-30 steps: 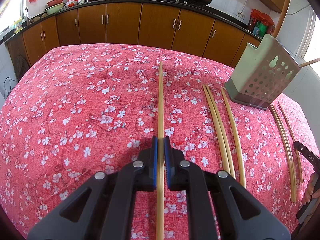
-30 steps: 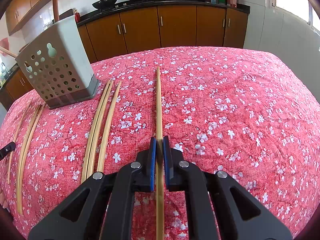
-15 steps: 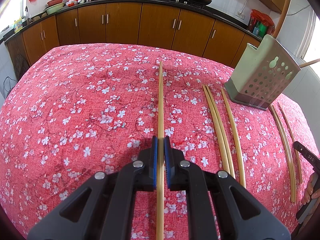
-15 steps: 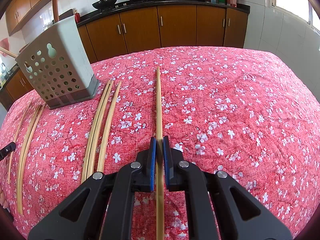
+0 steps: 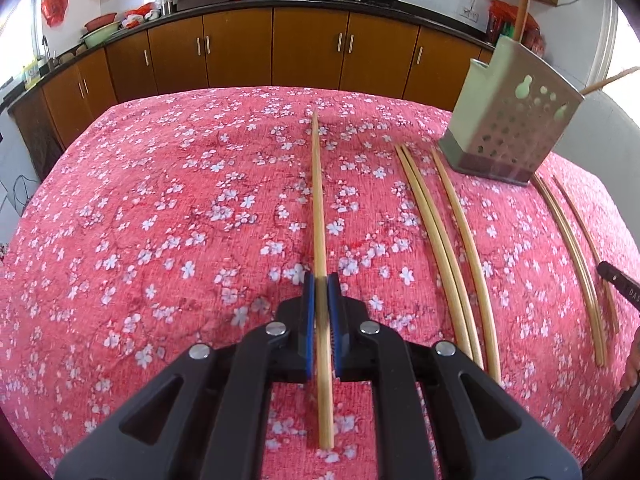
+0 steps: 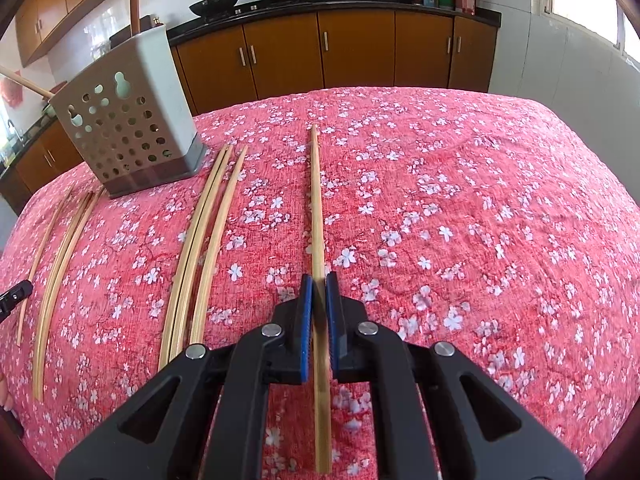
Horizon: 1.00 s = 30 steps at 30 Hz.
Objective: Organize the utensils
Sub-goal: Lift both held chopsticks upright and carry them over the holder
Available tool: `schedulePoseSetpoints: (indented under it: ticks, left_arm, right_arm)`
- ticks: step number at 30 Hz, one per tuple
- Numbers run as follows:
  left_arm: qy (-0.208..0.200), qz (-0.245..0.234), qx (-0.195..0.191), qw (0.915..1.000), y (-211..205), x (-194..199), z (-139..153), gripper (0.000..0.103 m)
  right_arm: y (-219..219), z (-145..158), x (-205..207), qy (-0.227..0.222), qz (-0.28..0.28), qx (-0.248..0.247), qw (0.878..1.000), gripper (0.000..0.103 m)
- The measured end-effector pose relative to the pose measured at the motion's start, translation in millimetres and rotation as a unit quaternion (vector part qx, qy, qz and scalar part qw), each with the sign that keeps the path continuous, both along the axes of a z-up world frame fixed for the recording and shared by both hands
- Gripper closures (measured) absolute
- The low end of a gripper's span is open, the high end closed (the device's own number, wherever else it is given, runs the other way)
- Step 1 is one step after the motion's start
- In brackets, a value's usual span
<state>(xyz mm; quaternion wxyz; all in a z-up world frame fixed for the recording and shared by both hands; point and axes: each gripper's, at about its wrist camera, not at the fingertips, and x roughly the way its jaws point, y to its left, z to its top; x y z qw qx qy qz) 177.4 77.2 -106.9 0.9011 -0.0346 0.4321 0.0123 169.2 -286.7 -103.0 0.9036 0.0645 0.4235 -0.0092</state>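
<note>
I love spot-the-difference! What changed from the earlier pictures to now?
The left claw and right claw tipped slightly, so the near ends of the left chopstick and right chopstick now show. Both stay clamped. Loose chopsticks and holder stayed put.

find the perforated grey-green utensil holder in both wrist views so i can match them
Left wrist: perforated grey-green utensil holder stands upper right, on the red floral tablecloth.
Right wrist: holder stands upper left.
Shared landmark: three bamboo chopsticks lying between the holder and each view's gripper.
</note>
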Motion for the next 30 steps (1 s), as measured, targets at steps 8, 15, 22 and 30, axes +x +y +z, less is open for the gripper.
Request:
schedulePoseSetpoints:
  ticks: [8, 15, 22, 30]
  left_arm:
    - [-0.037, 0.0, -0.007, 0.9993, 8.6, -9.0, 31.3, 0.095]
    - [-0.13, 0.005, -0.027, 0.9911, 15.6, -19.3, 102.9, 0.095]
    - [-0.179, 0.0, -0.023, 0.9836, 11.7, -19.8, 144.8, 0.095]
    - [-0.215, -0.048, -0.048, 0.9741, -6.2, -38.7, 195.0, 0.095]
  right_arm:
    - [-12.4, 38.2, -8.5, -0.052, -0.014, 0.01, 0.999, 0.095]
    - [-18.9, 91.9, -18.5, -0.135, -0.026, 0.002, 0.991, 0.095]
    - [-16.6, 114.8, -18.0, -0.167, -0.027, -0.002, 0.986, 0.095]
    - [-11.9, 177.5, -26.2, -0.216, 0.012, 0.044, 0.975, 0.095]
